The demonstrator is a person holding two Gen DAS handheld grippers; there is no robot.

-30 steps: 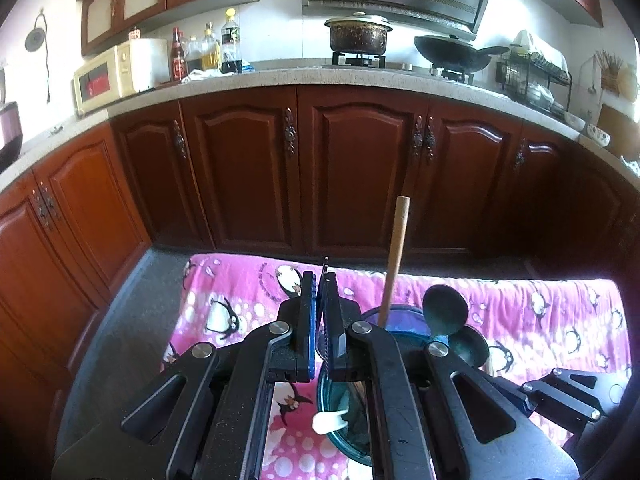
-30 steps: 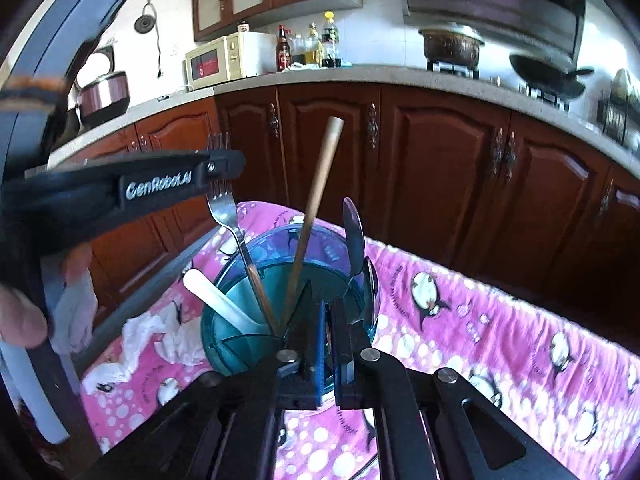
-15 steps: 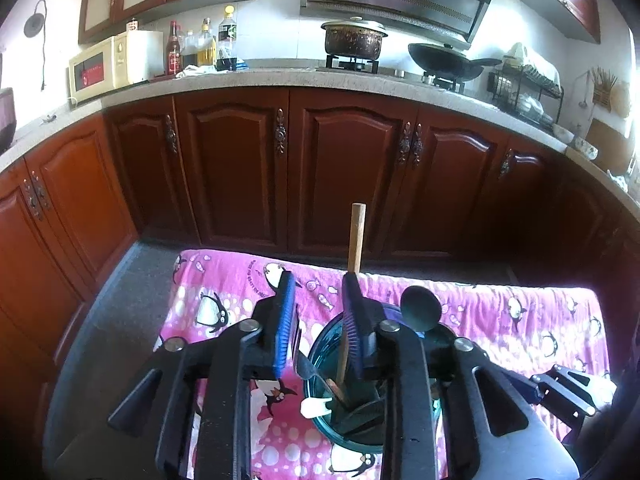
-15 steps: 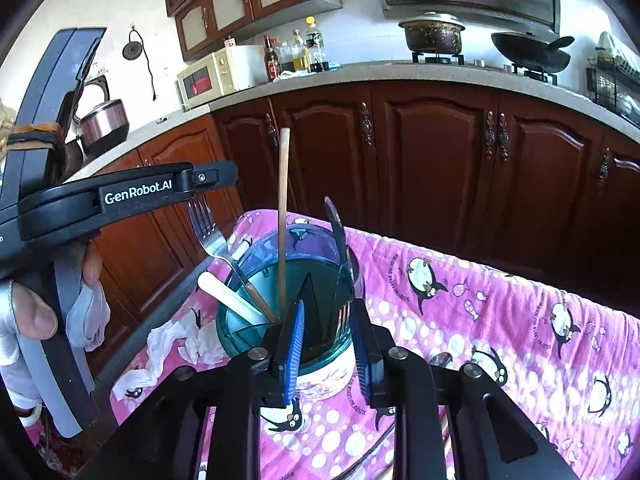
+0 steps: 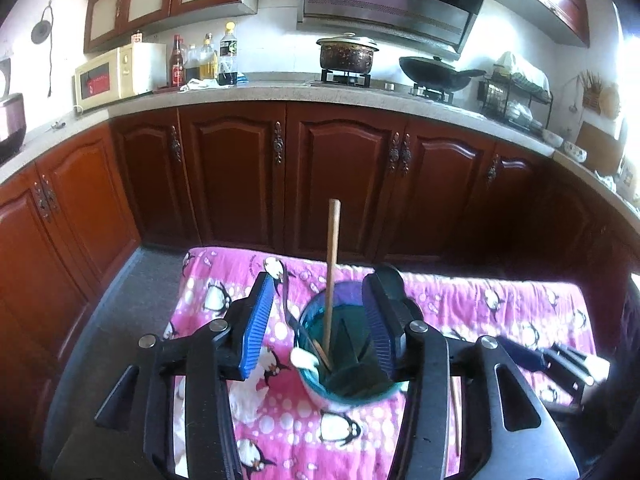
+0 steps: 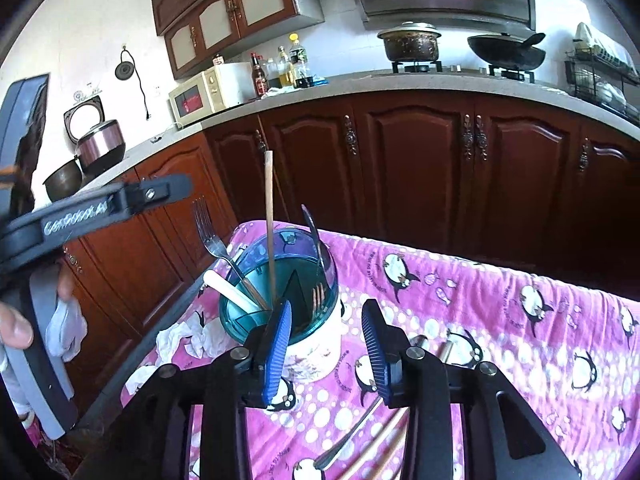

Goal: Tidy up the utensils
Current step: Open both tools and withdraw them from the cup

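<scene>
Standing in the holder point(image 6: 316, 336) near the cloth's point(image 6: 500, 320) left edge: stick point(image 6: 270, 224), fork point(image 6: 212, 240). Left gripper point(image 5: 318, 320) has just opened wide, empty. Right gripper point(image 6: 326, 340) has just opened partway, empty.

The left gripper point(image 5: 318, 320) points forward and slightly down. Its jaws have just been opening and now stand wide apart, with blue ribbed pads point(image 5: 256, 326) facing each other and pressing on nothing. The right gripper point(image 6: 328, 344) also points slightly down; its jaws have just been opening too and hold nothing. A hand point(image 6: 24, 320) holds the left gripper's handle.
</scene>
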